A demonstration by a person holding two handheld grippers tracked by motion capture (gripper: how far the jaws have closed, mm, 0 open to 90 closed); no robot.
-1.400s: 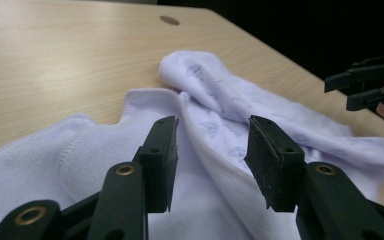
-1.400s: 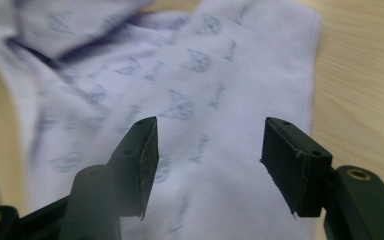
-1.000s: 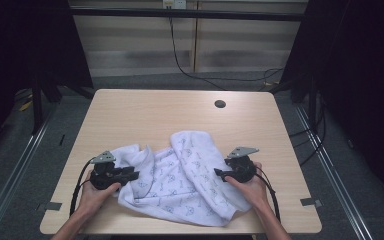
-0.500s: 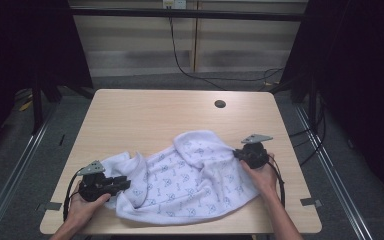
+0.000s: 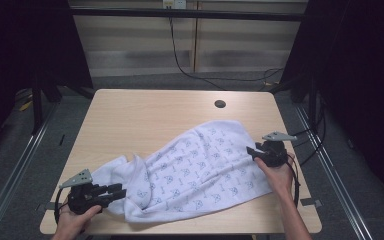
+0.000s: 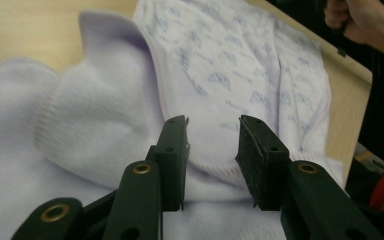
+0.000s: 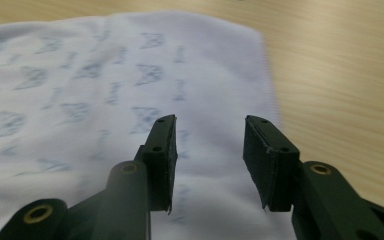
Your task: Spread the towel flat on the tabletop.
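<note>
White printed towel (image 5: 195, 175): spread diagonally across the near half of the wooden table (image 5: 145, 112), its left end rumpled, its near edge close to the table's front rim. Left gripper (image 5: 114, 190): jaws just reopened, apart over a fold. Right gripper (image 5: 253, 152): jaws just reopened, apart above the towel's right corner. Far half bare but for a small round hole (image 5: 220, 104).

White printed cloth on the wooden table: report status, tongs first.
Left tongs open, cloth edge between the jaws. Right tongs open over the far end, just opened. White printed cloth spread slantwise. Nothing in the way.
</note>
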